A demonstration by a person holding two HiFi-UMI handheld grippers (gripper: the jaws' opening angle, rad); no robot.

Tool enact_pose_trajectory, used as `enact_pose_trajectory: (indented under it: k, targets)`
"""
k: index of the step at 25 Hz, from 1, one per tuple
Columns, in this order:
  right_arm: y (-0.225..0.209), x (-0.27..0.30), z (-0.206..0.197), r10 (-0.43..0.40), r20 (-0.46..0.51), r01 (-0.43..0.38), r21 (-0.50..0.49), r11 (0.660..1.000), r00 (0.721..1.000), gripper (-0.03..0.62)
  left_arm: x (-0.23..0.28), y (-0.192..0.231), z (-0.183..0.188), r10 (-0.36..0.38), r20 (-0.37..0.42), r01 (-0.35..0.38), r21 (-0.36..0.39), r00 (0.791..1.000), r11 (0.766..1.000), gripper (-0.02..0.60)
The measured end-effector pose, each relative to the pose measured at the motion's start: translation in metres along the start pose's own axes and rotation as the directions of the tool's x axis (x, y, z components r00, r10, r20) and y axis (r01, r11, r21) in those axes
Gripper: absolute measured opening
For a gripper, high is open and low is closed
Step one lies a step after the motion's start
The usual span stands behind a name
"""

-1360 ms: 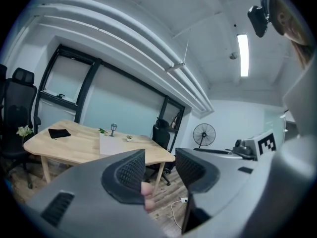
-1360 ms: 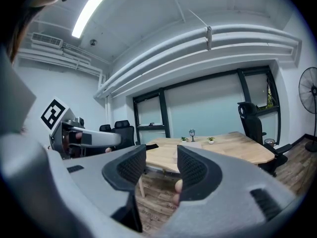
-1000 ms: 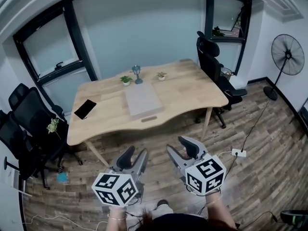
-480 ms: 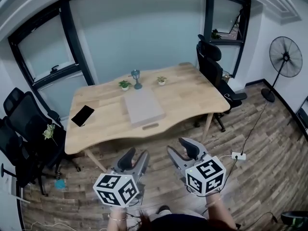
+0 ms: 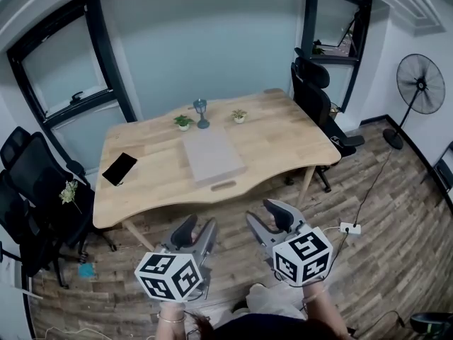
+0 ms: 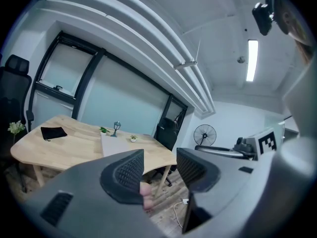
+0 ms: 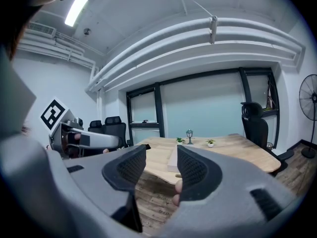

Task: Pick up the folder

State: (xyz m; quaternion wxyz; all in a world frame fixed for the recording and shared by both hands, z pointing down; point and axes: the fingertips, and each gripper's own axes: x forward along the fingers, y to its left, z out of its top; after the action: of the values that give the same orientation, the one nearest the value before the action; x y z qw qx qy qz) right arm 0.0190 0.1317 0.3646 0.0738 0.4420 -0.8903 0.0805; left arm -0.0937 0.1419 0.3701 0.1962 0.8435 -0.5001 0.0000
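A flat grey folder [image 5: 211, 154] lies in the middle of the wooden table [image 5: 283, 133], also seen as the grey folder [image 6: 113, 145] in the left gripper view and the folder [image 7: 173, 159] edge-on in the right gripper view. My left gripper [image 5: 196, 231] and right gripper [image 5: 267, 218] hang side by side over the floor in front of the table, well short of the folder. Both stand open with nothing between their fingers.
On the table are a black phone [image 5: 119, 168], two small potted plants [image 5: 183, 122] [image 5: 239, 116] and a little lamp figure [image 5: 202, 112]. Black office chairs [image 5: 32, 197] stand at left, another chair [image 5: 318, 101] at right. A fan [image 5: 421, 83] and a power strip [image 5: 349, 227] are on the right floor.
Both grippers have come a little closer to the table together; the table sits slightly lower and nearer in the head view. The jaws look unchanged.
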Motion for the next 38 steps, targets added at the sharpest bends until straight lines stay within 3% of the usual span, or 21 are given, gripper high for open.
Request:
enact_pose_trajectory:
  k: [14,38]
  targets:
    - [-0.025,0.037,0.001,0.008,0.001,-0.008,-0.002,1.0,1.0,0.172,0.036,0.021,0.005,0.016,-0.005,-0.016,-0.012,1.0,1.0,0.198]
    - [-0.11,0.155,0.021,0.057,-0.025,-0.057,0.003,0.998,0.998,0.172,0.158,0.08,0.048,0.057,-0.031,-0.057,-0.007,0.998,0.998,0.198]
